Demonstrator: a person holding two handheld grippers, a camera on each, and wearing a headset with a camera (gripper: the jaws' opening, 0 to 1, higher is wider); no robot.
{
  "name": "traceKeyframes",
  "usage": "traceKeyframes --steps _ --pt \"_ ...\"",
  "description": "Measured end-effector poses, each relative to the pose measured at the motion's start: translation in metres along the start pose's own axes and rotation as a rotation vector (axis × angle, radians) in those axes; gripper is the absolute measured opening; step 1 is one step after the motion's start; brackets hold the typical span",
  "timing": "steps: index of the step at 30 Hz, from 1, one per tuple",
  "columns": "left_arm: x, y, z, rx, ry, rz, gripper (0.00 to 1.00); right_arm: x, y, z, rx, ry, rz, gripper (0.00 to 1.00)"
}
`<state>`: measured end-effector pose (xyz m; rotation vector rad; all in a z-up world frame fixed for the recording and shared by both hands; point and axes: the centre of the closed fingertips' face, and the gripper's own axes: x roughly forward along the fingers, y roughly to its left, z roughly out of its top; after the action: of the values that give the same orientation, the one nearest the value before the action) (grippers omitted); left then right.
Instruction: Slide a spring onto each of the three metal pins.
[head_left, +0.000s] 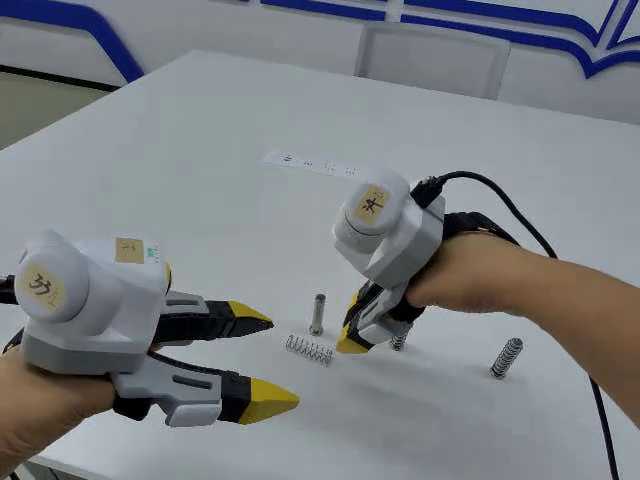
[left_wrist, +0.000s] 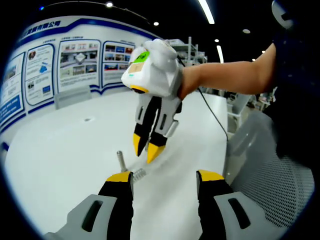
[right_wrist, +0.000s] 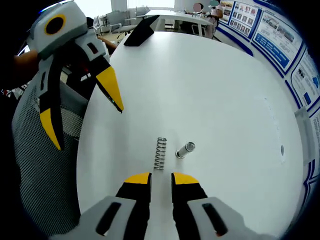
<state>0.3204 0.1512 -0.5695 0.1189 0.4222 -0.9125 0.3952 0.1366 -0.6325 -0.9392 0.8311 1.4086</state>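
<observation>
Showing a white worktop (head_left: 200, 150) with two hand-held grippers above it. In the head view the left gripper (head_left: 262, 358) is at lower left, its jaws spread wide and holding nothing. The right gripper (head_left: 352, 343) points steeply down at centre, with its yellow tips just beside a loose spring (head_left: 308, 349) that lies flat on the worktop. A bare pin (head_left: 318, 313) stands upright just behind this spring.

A second spring (head_left: 400, 342) is largely hidden behind the right gripper; whether it sits on a pin cannot be told. A third spring (head_left: 507, 357) stands further right, slightly tilted, and the pin inside it is hard to make out. A white strip (head_left: 315, 165) lies further back, its markings too small to read.

The right gripper view shows what the head view hides. The right gripper (right_wrist: 161, 179) has only a narrow gap between its jaws, with nothing in it. The loose spring (right_wrist: 160, 153) lies just ahead of the tips, with the bare pin (right_wrist: 185, 149) beside it. The left gripper (right_wrist: 80, 107) enters at upper left.

In the left gripper view, one tip of the left gripper (left_wrist: 165, 176) cuts off part of the loose spring (left_wrist: 139, 174). The bare pin (left_wrist: 120, 160) is small, and the right gripper (left_wrist: 147, 147) hangs just above both.
</observation>
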Motion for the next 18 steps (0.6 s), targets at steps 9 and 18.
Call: traceKeyframes --steps 9,18 --pt "0.000 0.000 0.000 0.002 0.002 -0.002 0.51 0.018 0.000 0.003 0.037 -0.014 -0.001 0.16" --pt "0.001 -0.001 -0.001 0.002 0.006 -0.003 0.51 0.030 0.000 0.000 0.066 -0.005 -0.006 0.15"
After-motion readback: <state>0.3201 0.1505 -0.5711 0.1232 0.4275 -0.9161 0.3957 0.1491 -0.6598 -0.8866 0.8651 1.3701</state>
